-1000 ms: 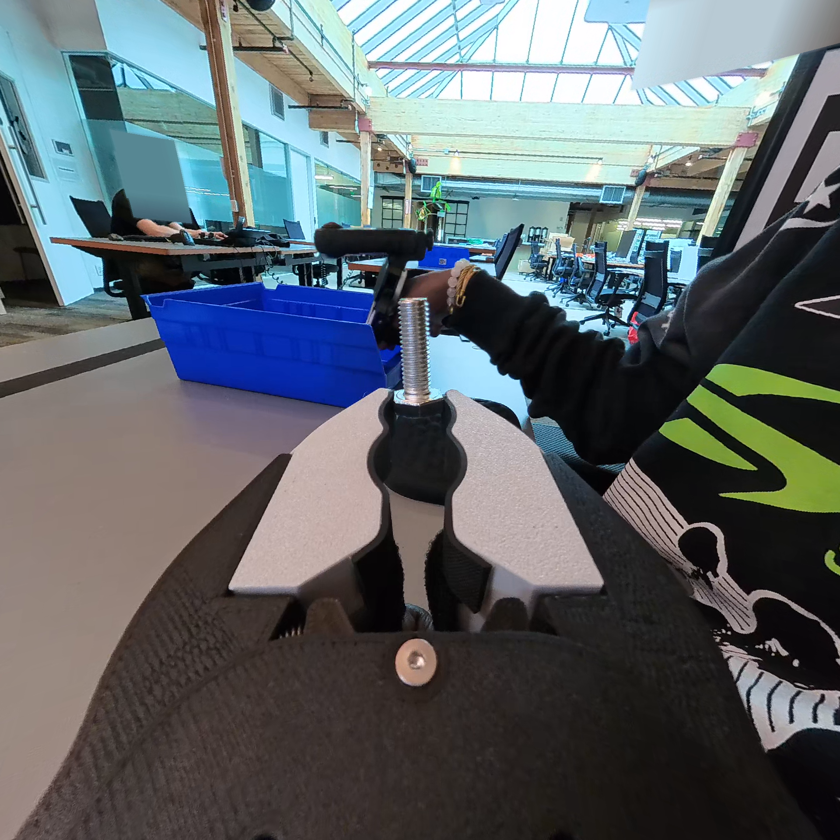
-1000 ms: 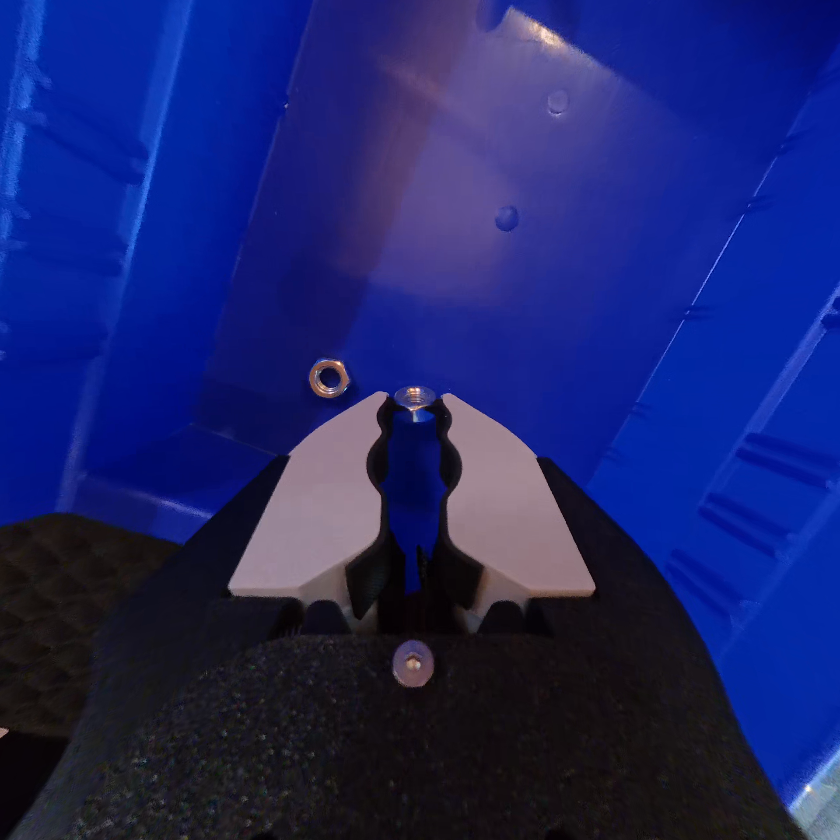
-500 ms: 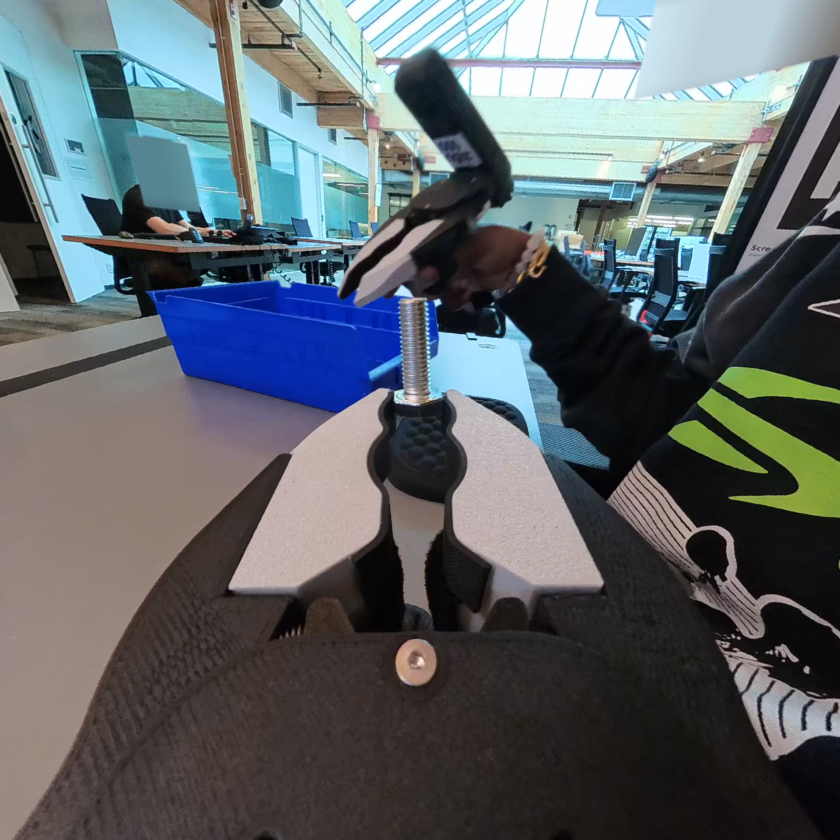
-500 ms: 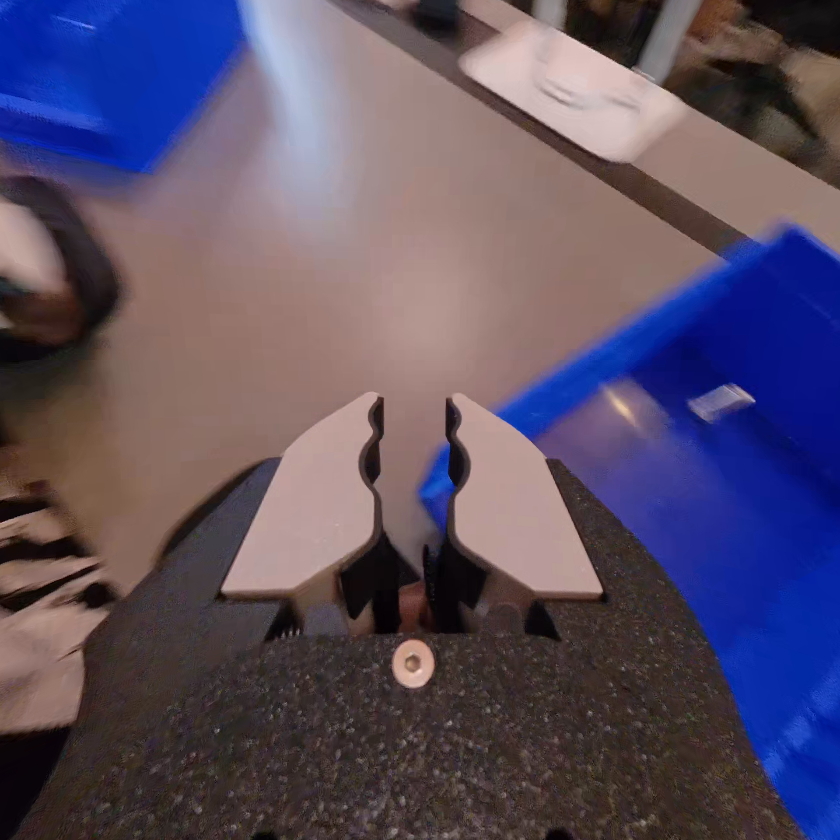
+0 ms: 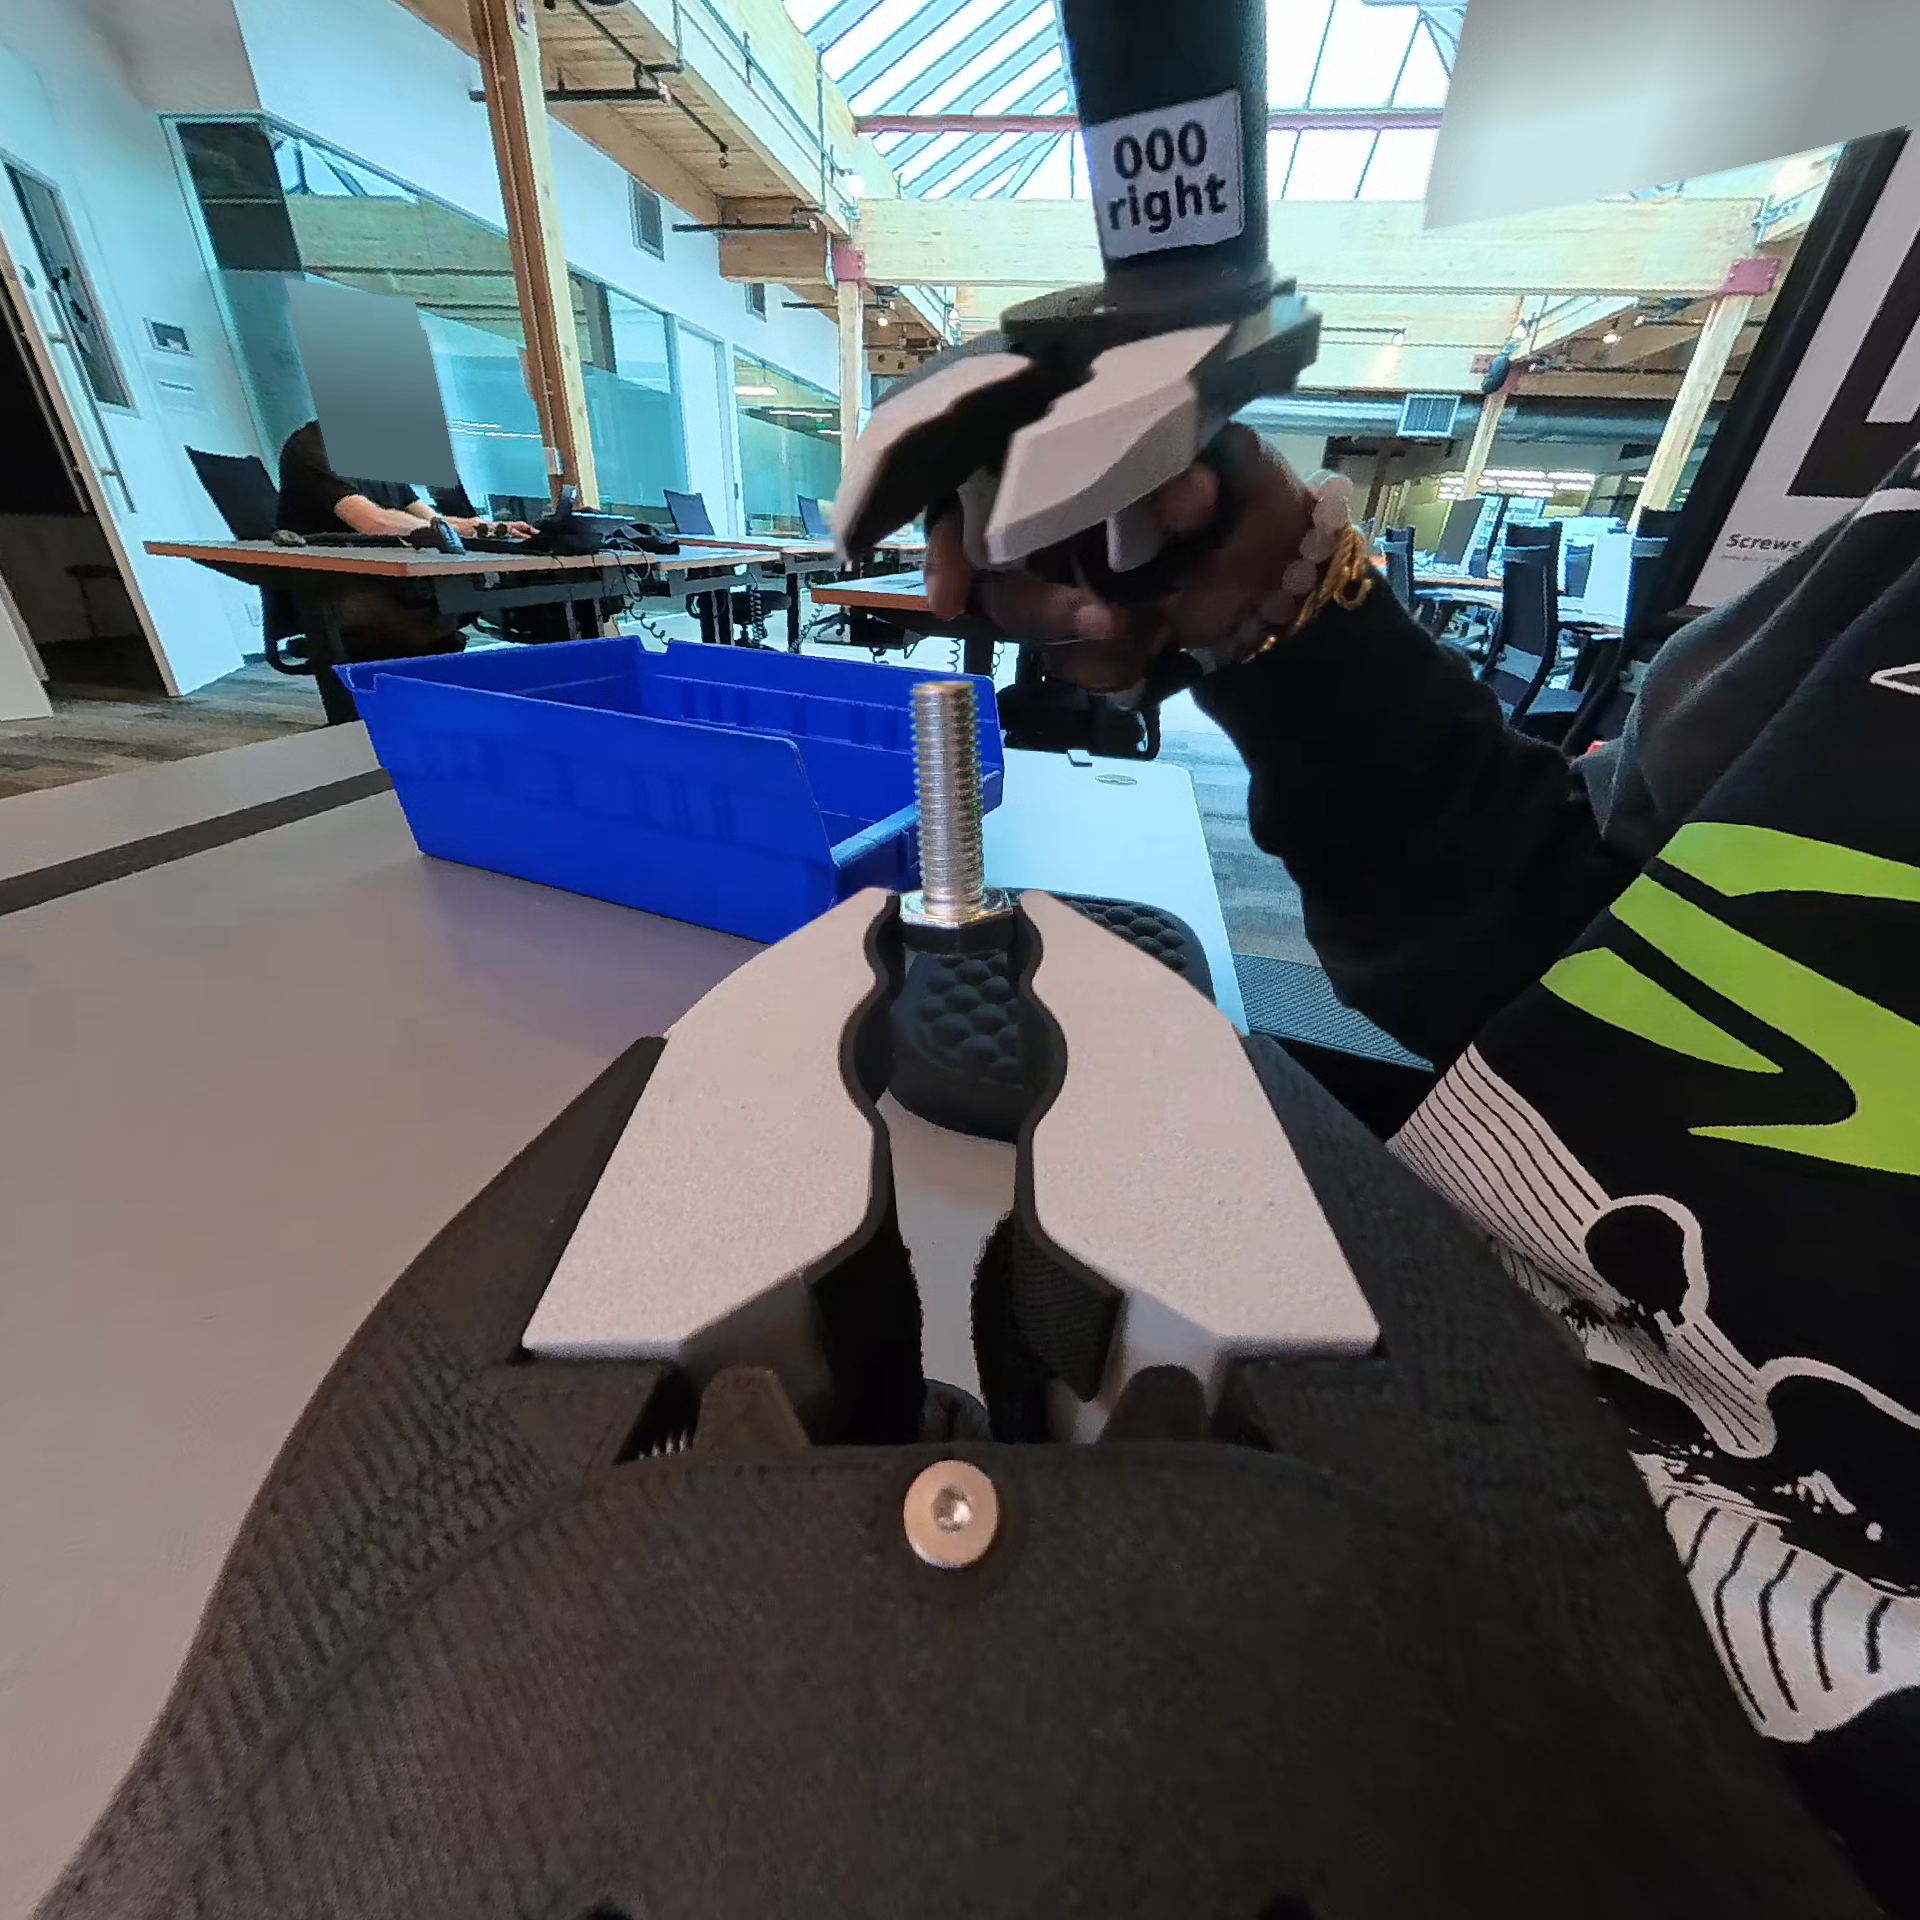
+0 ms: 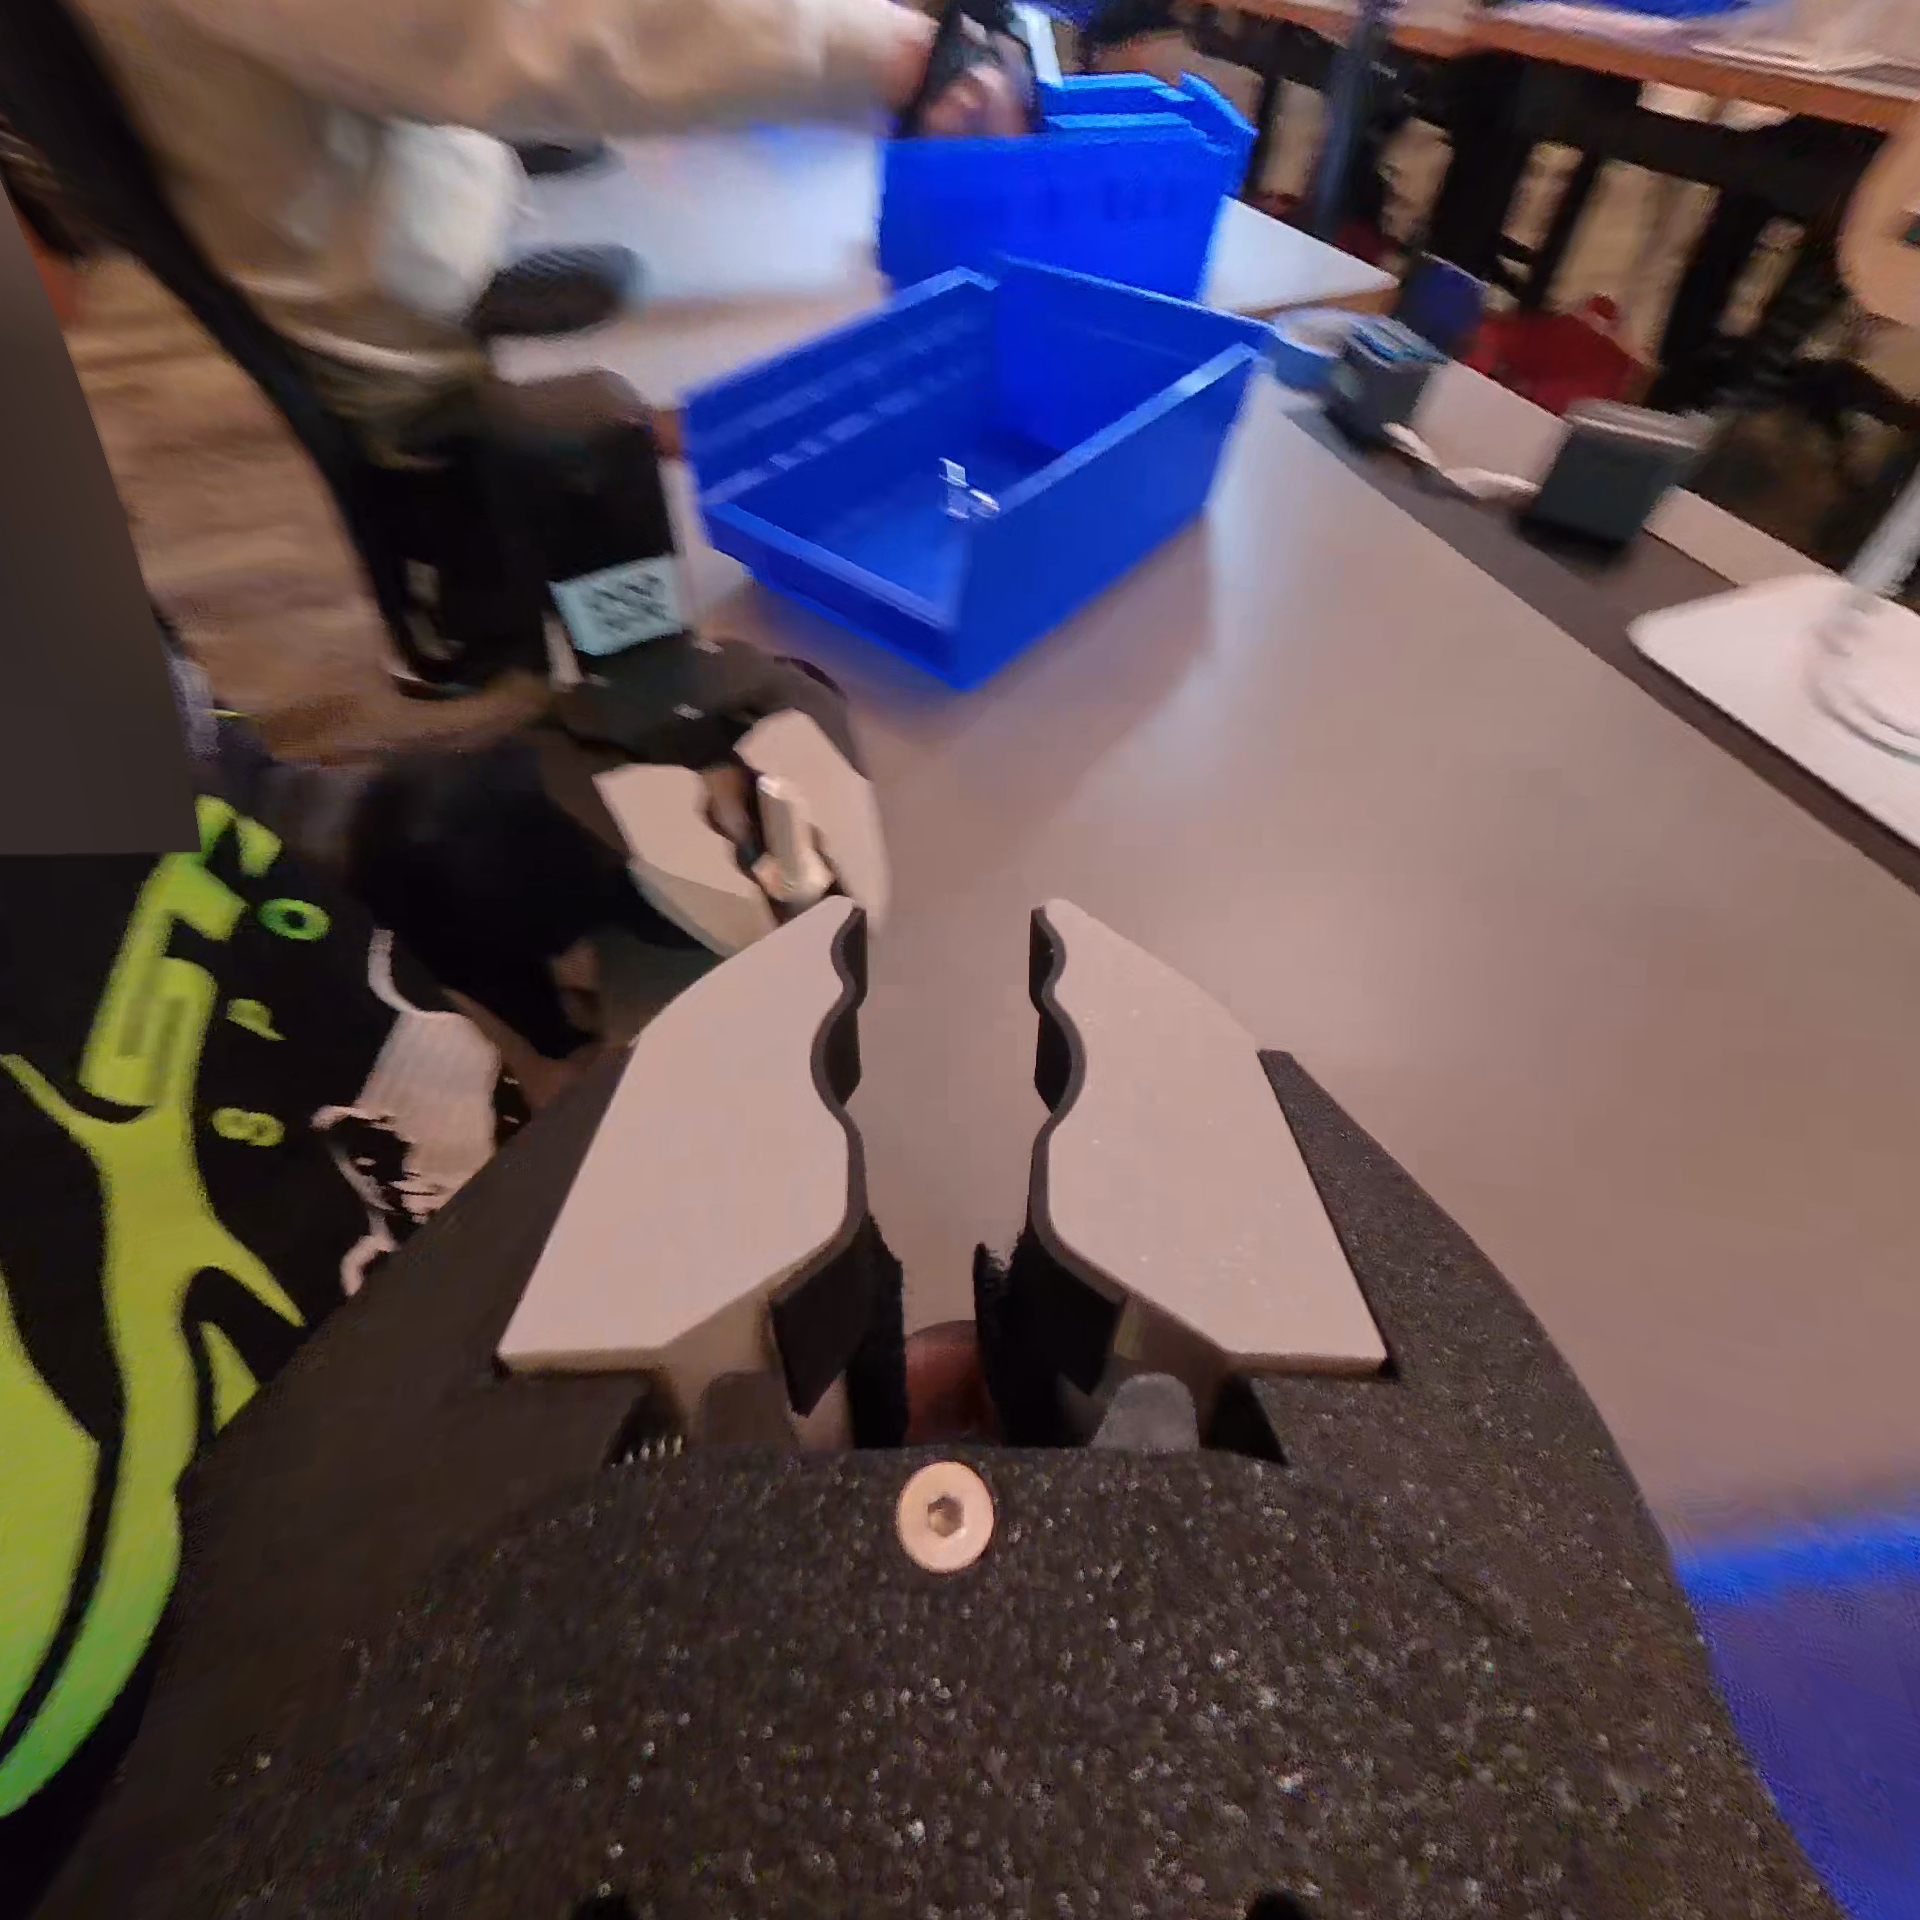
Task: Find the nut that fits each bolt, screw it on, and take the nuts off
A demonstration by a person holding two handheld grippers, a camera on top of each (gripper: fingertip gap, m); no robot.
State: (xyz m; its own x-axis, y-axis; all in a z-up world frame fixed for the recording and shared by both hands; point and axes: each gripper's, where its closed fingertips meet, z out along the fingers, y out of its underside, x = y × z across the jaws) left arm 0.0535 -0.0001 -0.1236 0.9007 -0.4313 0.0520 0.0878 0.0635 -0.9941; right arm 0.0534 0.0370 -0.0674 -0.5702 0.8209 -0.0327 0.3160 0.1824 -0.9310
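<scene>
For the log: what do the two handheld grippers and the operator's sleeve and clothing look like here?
Both grippers, left gripper and right gripper, have pale grey wedge fingers with wavy black inner pads on textured black bodies with a silver screw. A white label marks the right's black handle. Black sleeve, beaded bracelets, black top with green-white print.

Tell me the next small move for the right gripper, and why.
Probably go back to a blue bin for a nut. The right gripper is open with nothing between its fingers, while the left gripper clamps the bolt by its head, thread upright and bare. Small metal pieces lie in that bin; whether they are nuts is too blurred to tell.
</scene>
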